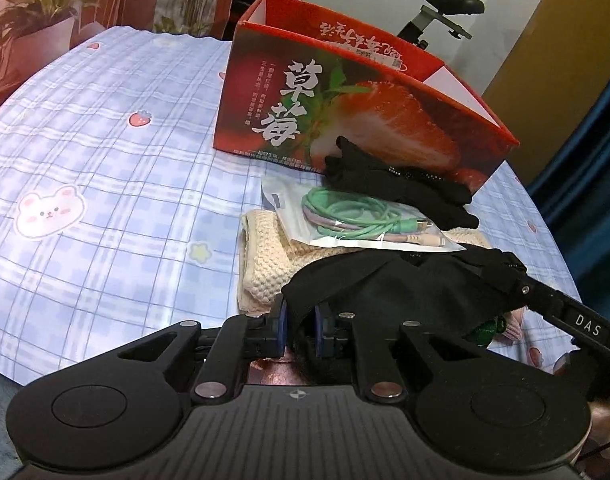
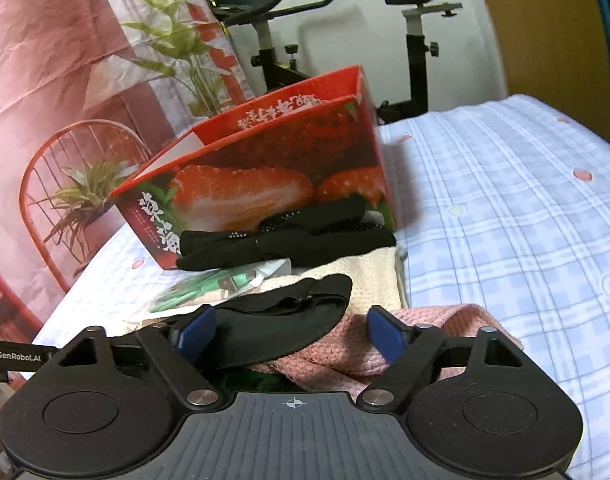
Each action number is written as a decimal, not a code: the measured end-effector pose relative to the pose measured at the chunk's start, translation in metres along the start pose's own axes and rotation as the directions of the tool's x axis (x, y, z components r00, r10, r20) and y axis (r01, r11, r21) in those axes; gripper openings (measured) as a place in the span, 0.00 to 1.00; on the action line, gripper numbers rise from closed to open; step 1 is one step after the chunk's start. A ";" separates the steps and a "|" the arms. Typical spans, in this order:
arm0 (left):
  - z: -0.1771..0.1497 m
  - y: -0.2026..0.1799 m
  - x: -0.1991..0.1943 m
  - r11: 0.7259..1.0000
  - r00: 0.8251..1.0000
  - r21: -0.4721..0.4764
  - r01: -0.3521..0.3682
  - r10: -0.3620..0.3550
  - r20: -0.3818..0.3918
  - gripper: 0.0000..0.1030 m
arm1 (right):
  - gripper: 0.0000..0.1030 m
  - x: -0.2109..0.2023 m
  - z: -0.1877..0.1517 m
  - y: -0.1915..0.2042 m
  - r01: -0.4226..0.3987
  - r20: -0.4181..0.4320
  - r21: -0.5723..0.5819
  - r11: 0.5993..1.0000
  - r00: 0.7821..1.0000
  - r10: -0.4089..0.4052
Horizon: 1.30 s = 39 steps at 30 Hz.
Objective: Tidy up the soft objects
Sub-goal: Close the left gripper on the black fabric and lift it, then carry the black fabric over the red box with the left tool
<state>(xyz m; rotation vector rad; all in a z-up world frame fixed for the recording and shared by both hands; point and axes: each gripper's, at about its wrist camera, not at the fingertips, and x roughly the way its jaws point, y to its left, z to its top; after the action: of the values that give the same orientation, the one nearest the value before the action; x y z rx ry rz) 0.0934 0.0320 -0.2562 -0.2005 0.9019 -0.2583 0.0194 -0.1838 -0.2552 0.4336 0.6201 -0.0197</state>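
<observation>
the left gripper is pinched on the black cloth at lower centre; the right gripper gapes around it, not gripping. the strawberry box above shows nothing inside from here, with gloves and knit towels unsorted.

Dim indoor light, reddish cast, strong fisheye bending, slight blur at edges.
</observation>
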 end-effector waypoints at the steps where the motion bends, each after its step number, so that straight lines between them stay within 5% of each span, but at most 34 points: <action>1: 0.000 0.000 0.000 1.000 1.000 0.003 0.000 0.000 0.001 0.14 | 0.69 -0.001 0.000 0.002 0.004 0.009 -0.013 1.000 1.000 -0.004; 6: -0.001 0.001 0.001 1.000 1.000 0.002 0.000 0.000 -0.004 0.14 | 0.52 -0.009 0.004 0.006 -0.007 0.060 -0.023 1.000 0.998 0.009; 11: 0.004 -0.002 -0.005 1.000 0.999 0.028 -0.003 0.002 0.032 0.13 | 0.17 -0.011 0.009 -0.001 0.013 0.075 0.010 1.000 0.997 -0.014; 13: 0.006 -0.004 -0.010 0.999 0.998 0.046 -0.008 0.006 0.059 0.13 | 0.13 -0.011 0.011 0.000 0.027 0.069 0.006 1.000 0.997 -0.027; 21: 0.019 -0.016 -0.034 0.995 0.988 0.098 -0.006 -0.010 0.154 0.10 | 0.09 -0.030 0.022 0.018 -0.003 0.116 -0.101 0.995 0.993 0.015; 29: 0.039 -0.033 -0.067 0.985 0.955 0.170 -0.014 -0.037 0.294 0.09 | 0.09 -0.050 0.038 0.022 -0.013 0.161 -0.119 0.993 0.986 0.032; 39: 0.068 -0.035 -0.067 0.987 0.933 0.160 -0.027 -0.032 0.358 0.09 | 0.09 -0.054 0.073 0.033 -0.013 0.210 -0.150 0.989 0.977 0.044</action>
<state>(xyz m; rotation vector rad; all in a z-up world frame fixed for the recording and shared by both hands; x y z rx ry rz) 0.1031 0.0236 -0.1550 -0.0923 0.5132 -0.2851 0.0213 -0.1886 -0.1586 0.2917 0.4003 0.0071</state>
